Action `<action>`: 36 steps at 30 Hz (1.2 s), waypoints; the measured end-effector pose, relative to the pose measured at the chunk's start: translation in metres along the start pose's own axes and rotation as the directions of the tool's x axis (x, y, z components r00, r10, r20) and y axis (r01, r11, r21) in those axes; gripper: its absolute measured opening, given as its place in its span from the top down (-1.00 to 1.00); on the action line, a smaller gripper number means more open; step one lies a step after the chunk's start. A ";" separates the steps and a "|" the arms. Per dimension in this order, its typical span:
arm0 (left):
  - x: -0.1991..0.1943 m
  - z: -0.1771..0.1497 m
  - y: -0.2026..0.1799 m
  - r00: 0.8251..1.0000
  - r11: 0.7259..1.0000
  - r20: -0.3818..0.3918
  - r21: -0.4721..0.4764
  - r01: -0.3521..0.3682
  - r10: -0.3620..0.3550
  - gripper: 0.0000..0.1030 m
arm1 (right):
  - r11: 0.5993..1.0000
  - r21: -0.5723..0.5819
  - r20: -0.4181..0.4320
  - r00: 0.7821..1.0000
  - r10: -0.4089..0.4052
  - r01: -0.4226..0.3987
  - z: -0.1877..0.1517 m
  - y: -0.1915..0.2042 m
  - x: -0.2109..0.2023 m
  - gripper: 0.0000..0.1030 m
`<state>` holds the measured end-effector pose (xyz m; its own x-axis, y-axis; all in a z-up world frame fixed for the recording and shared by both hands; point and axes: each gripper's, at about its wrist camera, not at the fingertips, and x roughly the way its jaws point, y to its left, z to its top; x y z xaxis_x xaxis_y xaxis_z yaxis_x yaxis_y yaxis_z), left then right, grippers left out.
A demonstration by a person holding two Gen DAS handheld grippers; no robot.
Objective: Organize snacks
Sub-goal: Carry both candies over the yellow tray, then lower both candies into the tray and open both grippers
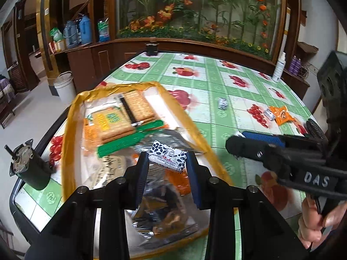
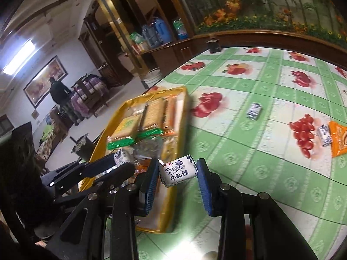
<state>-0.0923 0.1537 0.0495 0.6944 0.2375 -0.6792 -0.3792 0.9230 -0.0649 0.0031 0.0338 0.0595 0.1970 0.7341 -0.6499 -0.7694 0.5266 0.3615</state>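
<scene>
Left gripper [image 1: 167,162] is clamping a candy [image 1: 167,157] above the tray [image 1: 71,117]; right gripper [image 2: 176,173] is pinching another candy [image 2: 178,170] just beside the tray's edge.

Both wrist cameras are looking steeply down along their fingers, close above the table [image 1: 216,91]. Each is showing the yellow tray [image 1: 71,117] at left-centre, the flower mural filling the upper frame.

Glossy plastic tablecloth [image 1: 216,91], foil-lined tray [image 1: 71,117]
</scene>
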 end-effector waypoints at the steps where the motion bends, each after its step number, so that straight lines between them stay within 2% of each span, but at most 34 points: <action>1: 0.000 -0.001 0.004 1.000 1.000 -0.001 -0.008 -0.004 0.004 0.36 | 1.000 -0.006 -0.005 1.000 0.006 -0.006 -0.001 0.004 0.002 0.30; 14: 0.008 -0.008 0.046 0.999 0.994 -0.008 -0.091 -0.053 0.053 0.36 | 0.988 -0.155 -0.050 0.999 0.005 -0.013 -0.019 0.051 0.025 0.31; 21: 0.008 -0.010 0.042 0.997 0.995 0.006 -0.065 -0.075 0.075 0.36 | 0.980 -0.199 -0.080 0.997 -0.002 -0.014 -0.030 0.059 0.033 0.31; 36: 0.008 -0.010 0.043 0.997 0.995 0.012 -0.064 -0.075 0.076 0.36 | 0.977 -0.211 -0.105 0.994 0.010 -0.032 -0.034 0.061 0.040 0.25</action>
<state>-0.1088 0.1925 0.0342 0.6711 0.3102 -0.6734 -0.4684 0.8814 -0.0608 -0.0568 0.0805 0.0329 0.1245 0.6900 -0.7130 -0.8864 0.4003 0.2326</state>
